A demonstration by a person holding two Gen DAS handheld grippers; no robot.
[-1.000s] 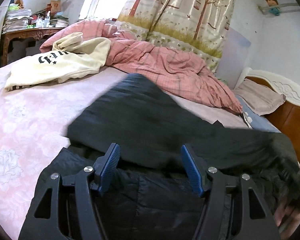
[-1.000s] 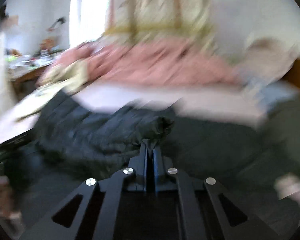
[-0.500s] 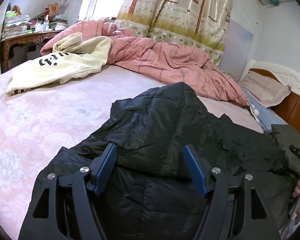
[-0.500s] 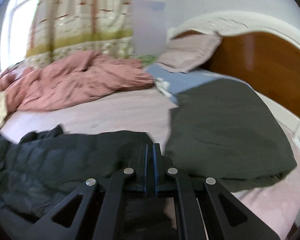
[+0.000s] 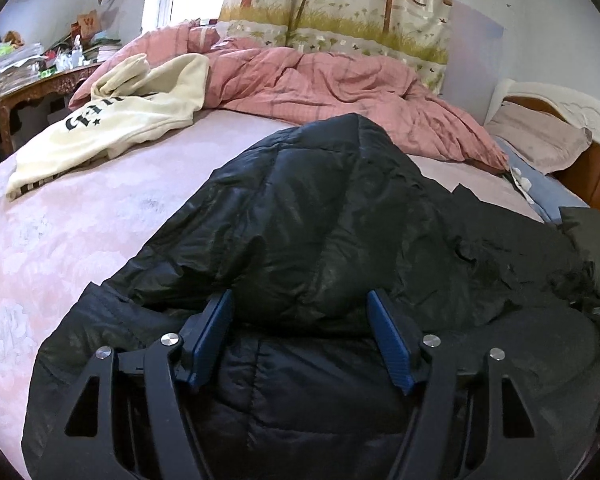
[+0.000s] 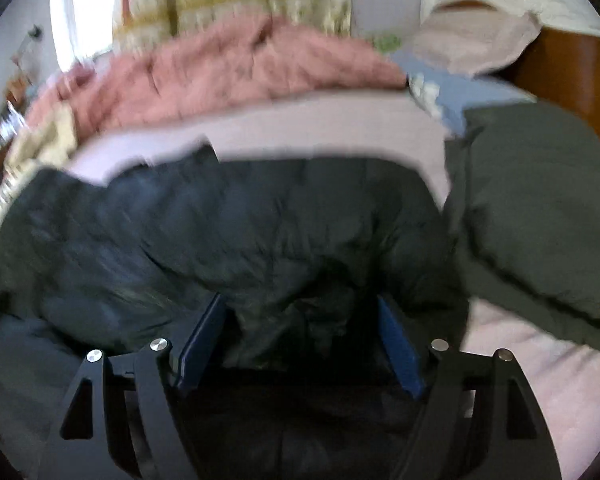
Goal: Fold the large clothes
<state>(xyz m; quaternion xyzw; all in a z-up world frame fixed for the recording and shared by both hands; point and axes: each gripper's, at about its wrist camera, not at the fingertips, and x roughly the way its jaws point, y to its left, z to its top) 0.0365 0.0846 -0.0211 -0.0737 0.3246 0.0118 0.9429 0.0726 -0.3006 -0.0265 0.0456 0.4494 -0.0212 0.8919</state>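
The black puffer jacket [image 5: 320, 240] lies spread across the near side of the bed [image 5: 80, 240], its upper part folded over the lower body into a raised hump, with its right edge just beside a dark green folded garment [image 6: 540, 208]. We hold the left tool [image 5: 300, 332] with its blue pads wide apart, hovering just over the fold and gripping nothing; the right tool [image 6: 300, 336] is likewise spread wide above the crumpled right portion, though that view is blurred and we cannot tell whether the pads touch the fabric. To do this step well, we judge that we should take the jacket by its outer edges rather than by the puffed middle, pinch through both layers so the slippery shell does not slide out, and bring the two sides over evenly. The padding looks springy, so pressing the fold flat should help it stay. The shell is glossy and quilted in wide panels, creased and wrinkled toward the right. A cream printed sweatshirt [image 5: 112, 128] and a pink quilt [image 5: 340, 92] lie well apart, farther up the bed.
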